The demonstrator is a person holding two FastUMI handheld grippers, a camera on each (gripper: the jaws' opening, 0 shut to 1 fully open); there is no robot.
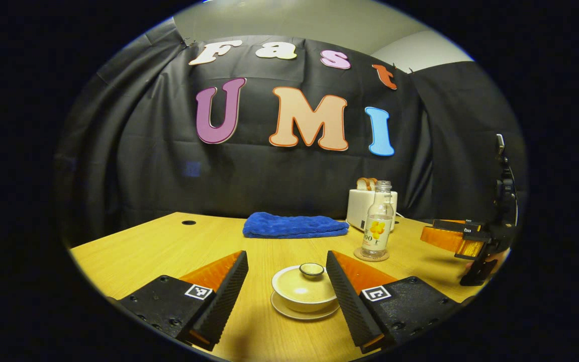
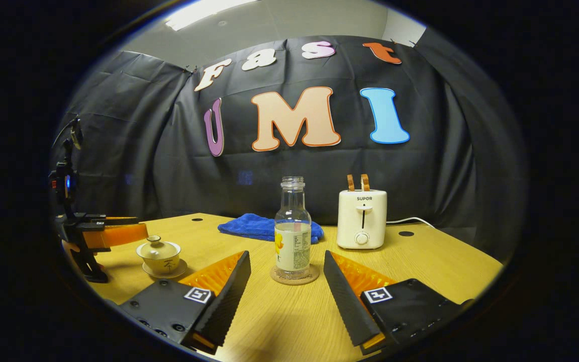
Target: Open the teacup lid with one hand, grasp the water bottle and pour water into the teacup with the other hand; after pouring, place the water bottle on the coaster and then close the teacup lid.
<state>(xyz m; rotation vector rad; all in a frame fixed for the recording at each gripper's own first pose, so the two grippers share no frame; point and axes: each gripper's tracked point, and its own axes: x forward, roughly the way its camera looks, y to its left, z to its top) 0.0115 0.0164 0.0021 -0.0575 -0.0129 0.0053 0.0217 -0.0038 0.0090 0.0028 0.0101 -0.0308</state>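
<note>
Cloth-walled recording booth [image 2: 118,125], wooden table [image 2: 445,261].

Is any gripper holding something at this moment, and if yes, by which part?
Nothing is held. The left gripper is open around the lidded teacup without touching it; the right gripper is open before the water bottle on its coaster.

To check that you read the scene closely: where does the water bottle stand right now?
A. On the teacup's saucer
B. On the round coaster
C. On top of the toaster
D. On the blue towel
B: in the right gripper view the water bottle stands upright on the round coaster, ahead of the open right gripper.
</note>
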